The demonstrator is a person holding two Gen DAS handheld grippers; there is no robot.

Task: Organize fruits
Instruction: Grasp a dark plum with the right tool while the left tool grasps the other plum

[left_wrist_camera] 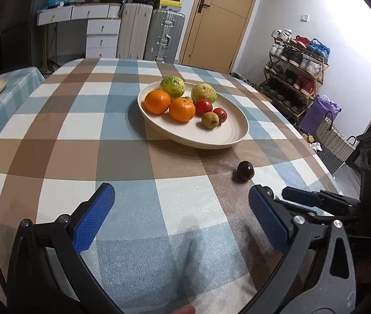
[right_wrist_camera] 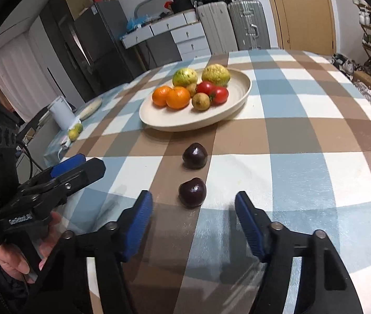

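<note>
Right wrist view: right gripper spread wide at bottom centre, grasping nothing, near dark plum just ahead between the blue pads. Second dark plum lay above it, at mid-frame, short of the cream plate. Plate held oranges, green-yellow fruits and tomatoes. Left wrist view: left gripper likewise released, empty, low in frame over checked tablecloth.
</note>
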